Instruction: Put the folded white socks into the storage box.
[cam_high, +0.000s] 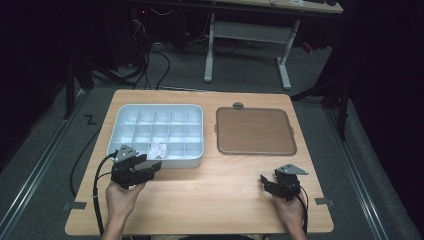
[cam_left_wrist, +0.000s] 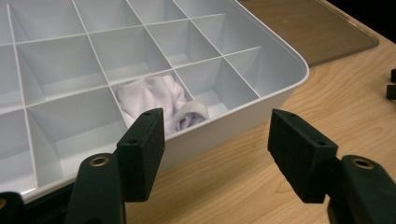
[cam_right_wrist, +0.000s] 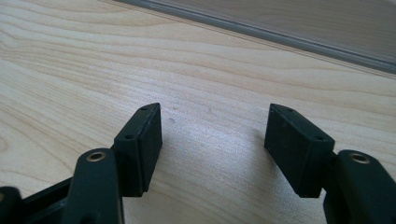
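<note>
A white divided tray (cam_high: 195, 161) sits on the left half of the wooden table, and a crumpled white cloth (cam_high: 158, 149) lies in one compartment of its front row. The same cloth (cam_left_wrist: 156, 97) lies bunched just beyond my left jaw, inside the tray wall (cam_left_wrist: 219, 128). My left gripper (cam_high: 154, 168) hovers at the tray's front edge, open, with nothing between its pads; in its own view the gripper (cam_left_wrist: 215, 144) frames bare wood and the tray rim. My right gripper (cam_high: 264, 181) rests low over the table at the front right, open and empty, and its own view has the gripper (cam_right_wrist: 215, 137) over bare wood.
A brown flat lid (cam_high: 255, 131) with a grey rim lies right of the tray; its edge (cam_right_wrist: 261, 35) runs across the top of the right gripper view. A small grey knob (cam_high: 238, 105) sits behind it. Bare wood (cam_high: 210, 195) spreads between the hands.
</note>
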